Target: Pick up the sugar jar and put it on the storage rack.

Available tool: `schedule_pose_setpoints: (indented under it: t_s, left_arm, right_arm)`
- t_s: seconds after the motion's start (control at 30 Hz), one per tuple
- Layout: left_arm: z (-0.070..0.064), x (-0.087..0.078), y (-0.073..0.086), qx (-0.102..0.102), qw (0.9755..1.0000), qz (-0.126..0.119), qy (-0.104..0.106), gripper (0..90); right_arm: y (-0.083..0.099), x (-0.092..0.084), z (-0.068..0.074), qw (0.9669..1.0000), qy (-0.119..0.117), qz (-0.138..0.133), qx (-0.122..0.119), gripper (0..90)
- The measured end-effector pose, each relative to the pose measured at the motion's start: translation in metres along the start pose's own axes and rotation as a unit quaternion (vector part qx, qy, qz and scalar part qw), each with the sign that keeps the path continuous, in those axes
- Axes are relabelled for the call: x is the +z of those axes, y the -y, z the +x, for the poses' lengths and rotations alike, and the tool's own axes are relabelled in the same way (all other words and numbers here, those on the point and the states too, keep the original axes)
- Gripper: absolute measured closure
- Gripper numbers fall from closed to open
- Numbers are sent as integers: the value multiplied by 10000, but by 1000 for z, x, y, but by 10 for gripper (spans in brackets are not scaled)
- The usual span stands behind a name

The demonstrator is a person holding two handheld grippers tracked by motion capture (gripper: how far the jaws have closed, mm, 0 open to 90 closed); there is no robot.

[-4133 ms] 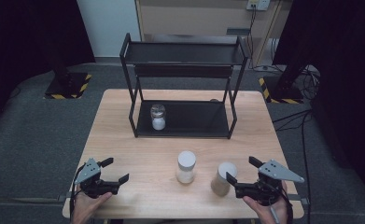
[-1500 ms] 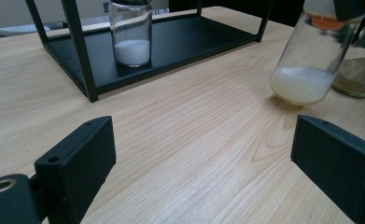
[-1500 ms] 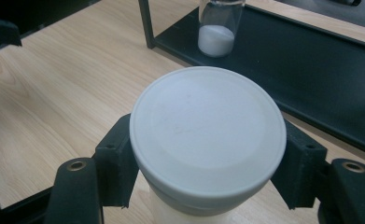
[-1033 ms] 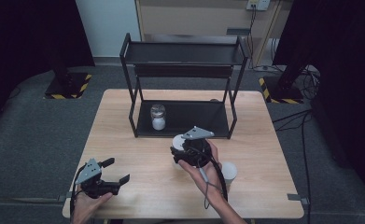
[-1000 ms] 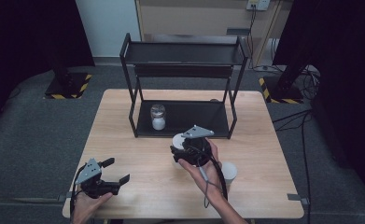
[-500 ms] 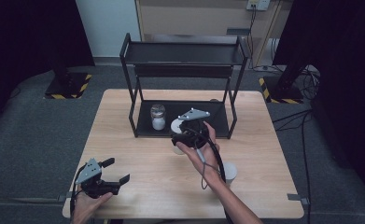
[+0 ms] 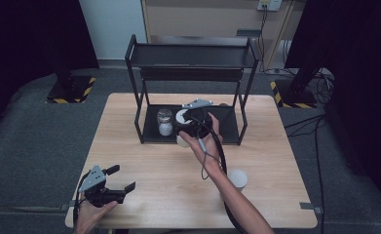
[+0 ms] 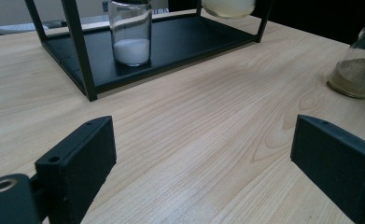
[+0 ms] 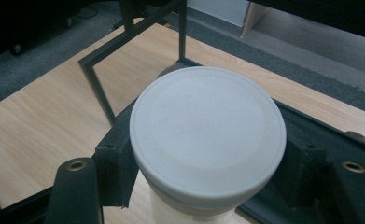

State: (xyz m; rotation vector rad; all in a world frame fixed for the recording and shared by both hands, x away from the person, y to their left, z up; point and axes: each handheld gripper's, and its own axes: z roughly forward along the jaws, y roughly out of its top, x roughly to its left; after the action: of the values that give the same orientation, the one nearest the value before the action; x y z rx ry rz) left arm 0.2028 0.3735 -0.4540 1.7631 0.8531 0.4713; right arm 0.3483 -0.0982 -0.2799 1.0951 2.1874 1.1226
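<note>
Two grippers are in use. Right gripper (image 7: 187,124) pinches the white-lidded jar (image 9: 207,140) between its jaws, at the near edge of the black rack (image 7: 193,53), just right of the salt jar (image 7: 164,122). Left gripper (image 7: 115,180), jaws spread, rests near-left on the table (image 7: 144,165).

White-lidded jar (image 9: 207,140) (pale contents) upright, lifted at the rack's (image 7: 144,114) lower shelf front edge.

White-lidded jar (image 9: 207,140) — black rack (image 7: 193,56), pale wood table (image 7: 144,170).
</note>
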Motion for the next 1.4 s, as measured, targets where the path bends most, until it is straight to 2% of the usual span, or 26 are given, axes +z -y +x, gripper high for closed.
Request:
schedule_pose_setpoints:
  t_s: [0.3, 0.37, 0.47, 0.6, 0.83, 1.0, 1.4]
  left_arm:
    - [1, 0, 0, -5, 10000, -1, 17, 57]
    - [1, 0, 0, -5, 10000, -2, 20, 58]
    - [1, 0, 0, -6, 10000, -7, 23, 58]
    - [1, 0, 1, -17, 10000, -20, 21, 59]
    - [1, 0, 0, 4, 10000, -12, 14, 60]
    - [1, 0, 1, -1, 10000, -12, 14, 61]
    - [2, -1, 1, -4, 10000, -7, 13, 61]
  right_arm:
    - [-11, 28, -3, 9995, 295, 39, 55, 340]
    - [-12, 35, -5, 9992, 354, 88, 139, 339]
    - [-11, 45, -11, 9986, 413, 98, 323, 340]
    - [-11, 57, -13, 9974, 586, 152, 390, 340]
    - [-8, 75, -16, 9963, 727, 219, 396, 339]
    - [-6, 86, -20, 9953, 773, 274, 521, 339]
    - [-1, 101, -24, 9947, 787, 339, 575, 339]
